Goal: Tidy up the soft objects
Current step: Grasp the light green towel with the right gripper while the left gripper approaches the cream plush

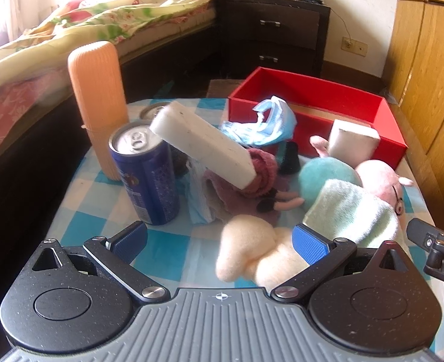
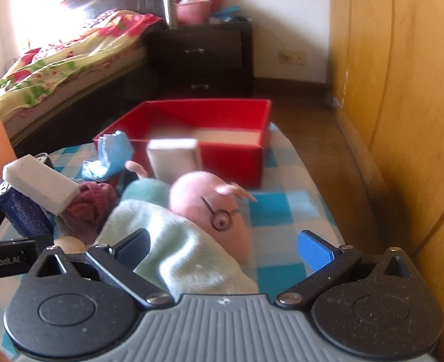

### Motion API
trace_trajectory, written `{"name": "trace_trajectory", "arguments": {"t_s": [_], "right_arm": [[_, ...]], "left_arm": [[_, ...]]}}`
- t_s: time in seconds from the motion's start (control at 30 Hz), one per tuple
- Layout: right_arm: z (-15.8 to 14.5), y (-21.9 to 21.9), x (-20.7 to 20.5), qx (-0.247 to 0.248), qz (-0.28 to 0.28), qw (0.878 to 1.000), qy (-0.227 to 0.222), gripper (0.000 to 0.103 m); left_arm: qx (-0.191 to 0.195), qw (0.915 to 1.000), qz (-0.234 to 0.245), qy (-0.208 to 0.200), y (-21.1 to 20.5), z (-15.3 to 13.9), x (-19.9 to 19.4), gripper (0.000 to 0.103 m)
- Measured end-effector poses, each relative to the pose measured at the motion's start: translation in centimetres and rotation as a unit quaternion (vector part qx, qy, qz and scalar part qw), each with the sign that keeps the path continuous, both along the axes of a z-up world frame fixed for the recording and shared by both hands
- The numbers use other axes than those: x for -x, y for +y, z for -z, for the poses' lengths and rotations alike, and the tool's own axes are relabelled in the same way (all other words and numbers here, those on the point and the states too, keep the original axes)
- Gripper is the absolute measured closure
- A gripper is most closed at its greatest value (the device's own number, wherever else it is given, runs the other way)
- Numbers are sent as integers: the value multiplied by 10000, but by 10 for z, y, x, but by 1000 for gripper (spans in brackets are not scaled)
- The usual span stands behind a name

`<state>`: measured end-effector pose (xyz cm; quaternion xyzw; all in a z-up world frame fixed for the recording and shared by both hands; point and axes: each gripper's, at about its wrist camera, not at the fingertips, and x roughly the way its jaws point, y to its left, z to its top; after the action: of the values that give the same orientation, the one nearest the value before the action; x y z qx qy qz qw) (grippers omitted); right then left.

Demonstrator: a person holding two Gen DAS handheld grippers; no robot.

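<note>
A pile of soft things lies on the checked table. My left gripper [image 1: 219, 242] is open around a cream plush piece [image 1: 249, 250]. My right gripper [image 2: 223, 249] is open over a pale green towel [image 2: 173, 241] and the pink plush pig's head [image 2: 210, 208]. The same green towel [image 1: 351, 214] and the pig [image 1: 378, 184] sit at right in the left wrist view. A long white sponge [image 1: 204, 144] leans on a mauve cloth [image 1: 252, 178]. A blue face mask [image 1: 264, 123] and a small white sponge [image 1: 351, 141] lie against the red box [image 1: 318, 96]. The box looks bare inside.
A blue drink can [image 1: 146, 178] and a tall orange ribbed container [image 1: 98, 102] stand at the table's left. A black comb-like item [image 1: 288, 157] sits behind the pile. A bed [image 1: 71, 30], a dark nightstand [image 1: 270, 33] and a wooden wardrobe [image 1: 427, 60] surround the table.
</note>
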<state>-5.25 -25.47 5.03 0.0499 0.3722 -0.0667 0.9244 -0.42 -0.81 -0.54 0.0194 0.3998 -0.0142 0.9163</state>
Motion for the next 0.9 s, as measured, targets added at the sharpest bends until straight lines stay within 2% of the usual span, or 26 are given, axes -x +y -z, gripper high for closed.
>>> {"name": "trace_trajectory", "arguments": {"t_s": [0.13, 0.3, 0.43, 0.53, 0.63, 0.7, 0.77, 0.87, 0.9], "right_arm": [[-2, -7, 7, 169, 3, 9999, 21, 18], [1, -13, 7, 194, -65, 9997, 128, 18], [6, -7, 1, 140, -356, 9989, 281, 18], [10, -1, -1, 313, -533, 9977, 289, 18], [20, -2, -7, 355, -580, 9964, 501, 19], [28, -4, -13, 193, -648, 9952, 702, 27], [35, -3, -20, -27, -782, 9925, 934, 55], [49, -3, -26, -609, -958, 9835, 1407, 79], [51, -3, -26, -736, -1016, 9808, 1491, 82]], "left_arm": [[90, 9998, 73, 136, 3, 2, 3, 6], [31, 10000, 44, -4, 10, 3, 8, 6], [130, 9997, 224, 54, 9, 3, 6, 6], [58, 9994, 347, 10, 6, 4, 7, 7], [87, 9991, 415, 31, 5, 6, 8, 7], [109, 9990, 434, 53, 5, 7, 7, 7], [111, 9987, 496, 70, 4, 8, 7, 7], [143, 9984, 542, 15, 5, 9, 8, 7], [151, 9984, 539, -10, 5, 8, 8, 7]]}}
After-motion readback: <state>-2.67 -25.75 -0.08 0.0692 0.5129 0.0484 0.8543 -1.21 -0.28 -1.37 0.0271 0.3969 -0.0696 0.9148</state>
